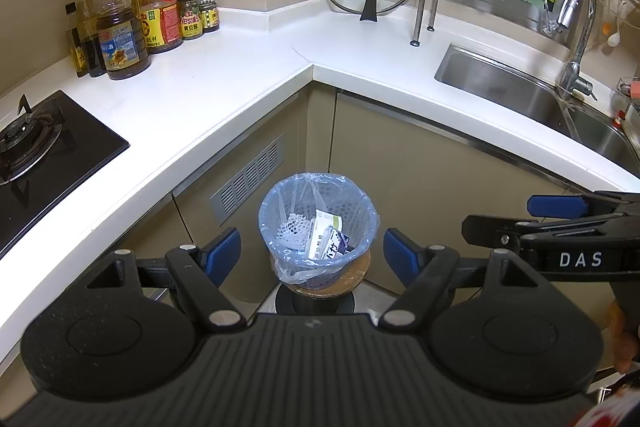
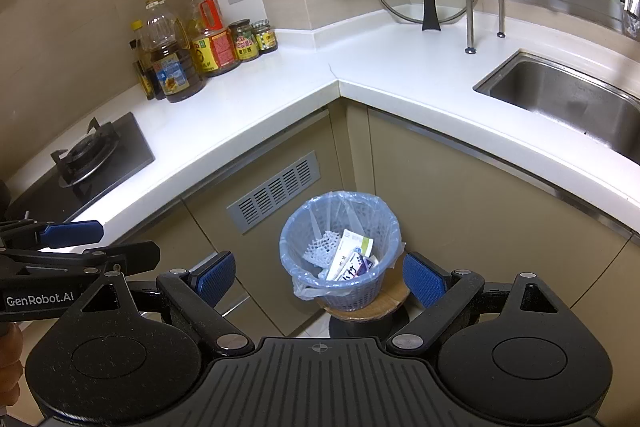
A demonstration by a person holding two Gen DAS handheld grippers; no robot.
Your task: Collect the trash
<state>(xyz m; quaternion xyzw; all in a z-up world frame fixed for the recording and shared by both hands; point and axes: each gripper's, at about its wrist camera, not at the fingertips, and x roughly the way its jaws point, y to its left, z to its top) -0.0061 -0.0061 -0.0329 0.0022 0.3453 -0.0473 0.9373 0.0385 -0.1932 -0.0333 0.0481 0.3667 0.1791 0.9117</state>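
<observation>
A kitchen corner with beige cabinets and a white bench point(image 1: 224, 75) wrapping round it. Below, ahead of both tongs, the lined waste basket point(image 1: 318, 231) point(image 2: 340, 251) stands on a round stool, holding cardboard boxes point(image 2: 352, 255) and white foam netting point(image 2: 322, 249). The left tongs point(image 1: 312, 253) and right tongs point(image 2: 316, 273) are spread wide, empty, framing the basket. Oil bottles point(image 1: 120, 27) stand far left; the sink point(image 1: 520, 91) lies right.

My views are bright and sharp, lit from overhead, with white glare on the table point(image 1: 224, 67). Fisheye bends its edges, and the corners go dark.
</observation>
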